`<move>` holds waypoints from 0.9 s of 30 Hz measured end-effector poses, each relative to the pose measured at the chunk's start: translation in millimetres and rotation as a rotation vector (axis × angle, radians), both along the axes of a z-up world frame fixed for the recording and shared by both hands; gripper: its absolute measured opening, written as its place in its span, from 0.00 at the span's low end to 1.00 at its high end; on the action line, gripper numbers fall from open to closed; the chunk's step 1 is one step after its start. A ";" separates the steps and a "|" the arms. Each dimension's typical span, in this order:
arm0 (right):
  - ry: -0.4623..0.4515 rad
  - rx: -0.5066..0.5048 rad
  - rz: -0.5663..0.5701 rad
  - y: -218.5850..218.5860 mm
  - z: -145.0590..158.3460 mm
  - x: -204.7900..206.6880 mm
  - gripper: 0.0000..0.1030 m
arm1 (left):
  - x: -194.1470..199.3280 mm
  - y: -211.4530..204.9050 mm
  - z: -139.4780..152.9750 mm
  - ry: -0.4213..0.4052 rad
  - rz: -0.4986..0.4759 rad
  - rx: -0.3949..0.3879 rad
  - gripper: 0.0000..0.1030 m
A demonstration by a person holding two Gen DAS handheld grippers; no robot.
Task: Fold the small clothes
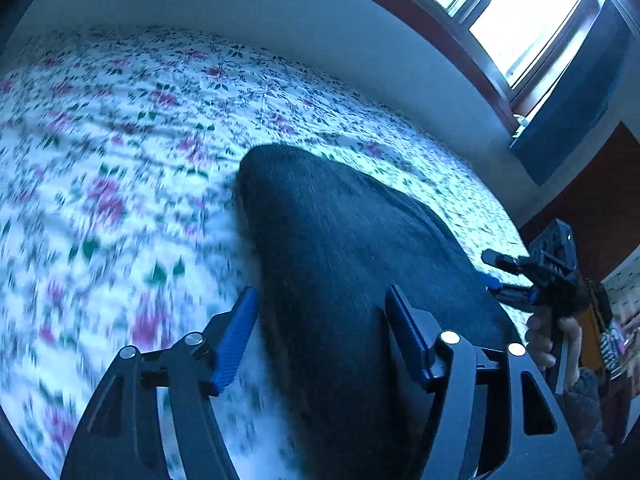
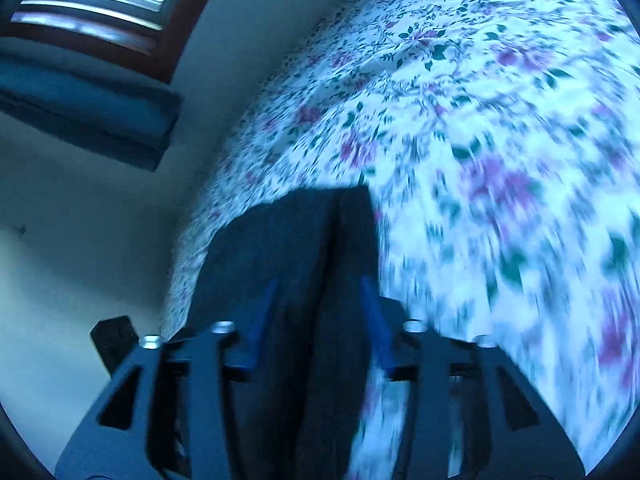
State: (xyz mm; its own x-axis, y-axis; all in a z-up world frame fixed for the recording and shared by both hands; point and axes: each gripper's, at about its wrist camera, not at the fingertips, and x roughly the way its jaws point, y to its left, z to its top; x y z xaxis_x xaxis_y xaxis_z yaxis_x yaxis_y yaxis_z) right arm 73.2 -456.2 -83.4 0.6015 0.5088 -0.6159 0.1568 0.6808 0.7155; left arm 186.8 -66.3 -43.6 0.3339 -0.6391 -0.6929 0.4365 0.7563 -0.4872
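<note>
A dark garment (image 1: 340,248) lies on the floral bedsheet (image 1: 120,140). In the left wrist view my left gripper (image 1: 322,308) is open, its blue fingers (image 1: 236,340) standing apart on either side of the garment's near edge. The right gripper (image 1: 494,276) shows at the garment's far right edge, held by a hand. In the right wrist view the garment (image 2: 288,248) shows a fold ridge running between the fingers (image 2: 374,320). My right gripper (image 2: 316,288) is open around that ridge. Both views are blurred by motion.
A pale wall (image 1: 320,28) runs along the bed's far side, with a window (image 1: 520,20) and a dark blue blind (image 2: 88,108) above it. The floral sheet (image 2: 500,140) stretches wide to the left of the garment in the left wrist view.
</note>
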 end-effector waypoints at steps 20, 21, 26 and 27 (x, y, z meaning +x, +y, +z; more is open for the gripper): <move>0.054 -0.065 0.147 68.8 -6.7 -110.3 0.27 | -91.6 4.3 -12.6 0.079 -0.091 0.038 0.38; 0.062 -0.068 0.158 71.7 -9.7 -110.4 0.22 | -94.1 2.9 -11.9 0.067 -0.087 0.054 0.35; 0.044 -0.041 0.144 67.0 -16.8 -122.0 0.17 | -99.2 0.9 -15.2 0.042 -0.066 0.090 0.32; 0.041 -0.032 0.141 62.5 -18.5 -127.1 0.17 | -101.4 1.2 -14.9 0.034 -0.066 0.096 0.32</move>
